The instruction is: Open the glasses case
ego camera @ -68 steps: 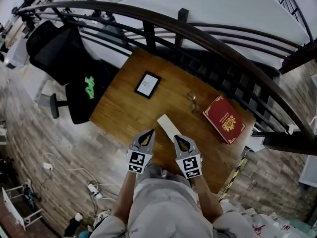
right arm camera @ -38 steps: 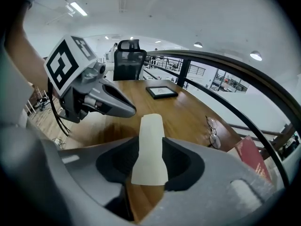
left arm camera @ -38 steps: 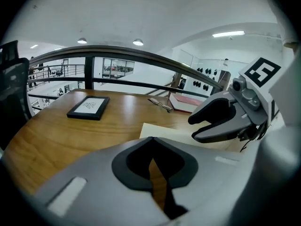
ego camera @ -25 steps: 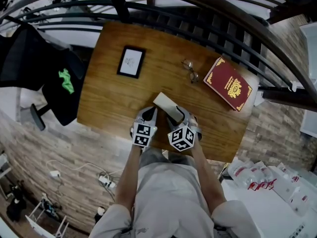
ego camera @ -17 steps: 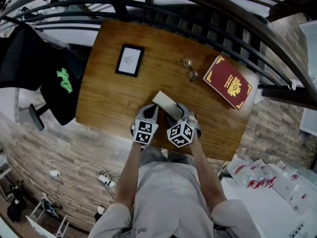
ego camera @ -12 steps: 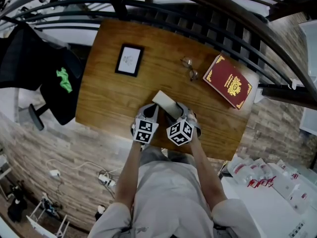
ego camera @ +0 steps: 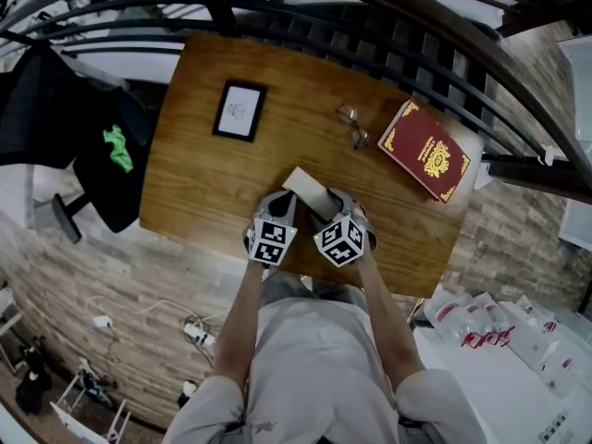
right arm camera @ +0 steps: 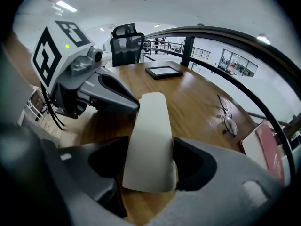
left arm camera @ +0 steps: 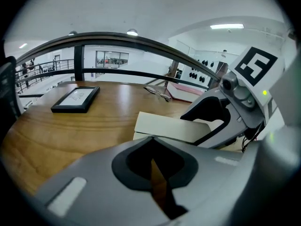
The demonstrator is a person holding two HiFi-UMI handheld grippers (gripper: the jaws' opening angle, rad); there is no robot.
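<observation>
Nearest us, our right gripper (right arm camera: 150,161) straddles the near end of the glasses case (right arm camera: 149,126). Its jaws stand very wide and have just been closing a little, and their pads sit against the case's two long edges, so we hold it clamped across its width. Just to the left, our left gripper (left arm camera: 153,168) has its jaws drawn together with nothing between them, and its tip sits right at the case's left edge. The case is flat and cream-coloured and lies on the wooden table (ego camera: 213,178) near the front edge, its far end pointing away and a little left. Its lid is down, so we cannot see what it holds. Farther back a pair of glasses (ego camera: 352,128) lies on the bare wood, well apart from the case. To their right a red book (ego camera: 427,152) with gold ornament lies near the table's right side, and to the left a black picture frame (ego camera: 239,111) lies flat. Beyond the table curves a dark railing (ego camera: 388,35), and off to the left stands a black chair (ego camera: 55,118)
</observation>
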